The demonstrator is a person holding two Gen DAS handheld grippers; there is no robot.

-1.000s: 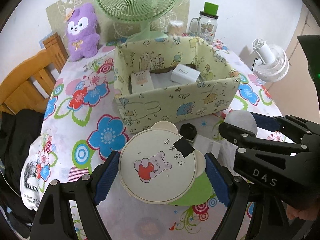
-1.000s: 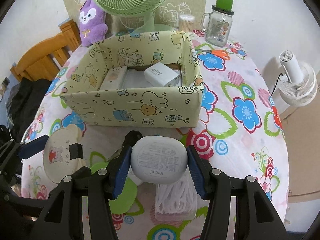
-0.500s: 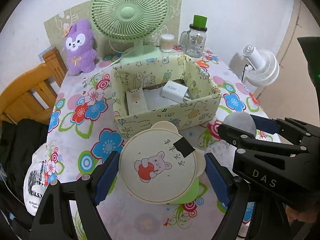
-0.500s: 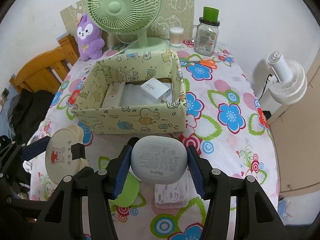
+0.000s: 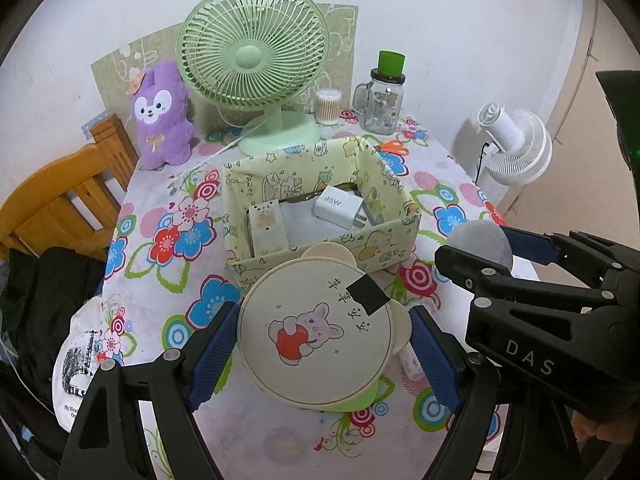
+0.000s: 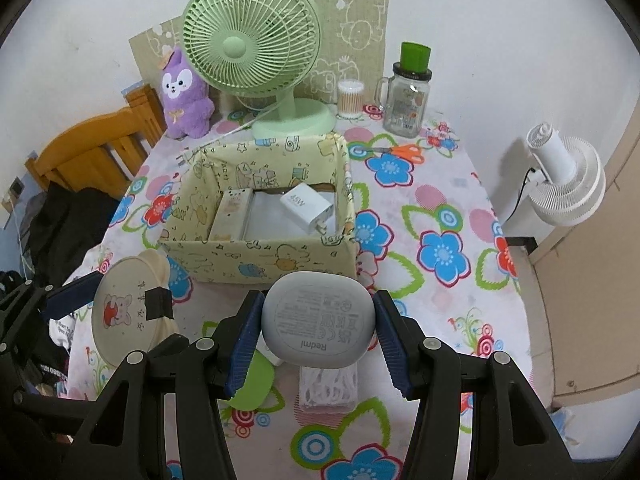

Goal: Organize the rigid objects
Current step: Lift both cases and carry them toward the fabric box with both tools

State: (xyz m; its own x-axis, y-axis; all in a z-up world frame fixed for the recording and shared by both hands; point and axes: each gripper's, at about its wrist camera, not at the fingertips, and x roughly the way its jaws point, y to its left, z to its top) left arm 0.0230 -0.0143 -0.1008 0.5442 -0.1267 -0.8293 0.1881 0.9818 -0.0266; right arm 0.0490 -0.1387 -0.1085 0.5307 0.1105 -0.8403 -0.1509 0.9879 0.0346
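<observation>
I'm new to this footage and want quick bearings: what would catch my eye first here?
Each tool grips something above the flowered tablecloth: the left tool holds a round cream lid with a rabbit picture, the right tool a grey rounded Redmi case. Just beyond them sits an open yellow cartoon-print box containing a white 45W charger, and a pale green desk fan stands at the back by the wall.

even indoor light, fisheye-warped edges
</observation>
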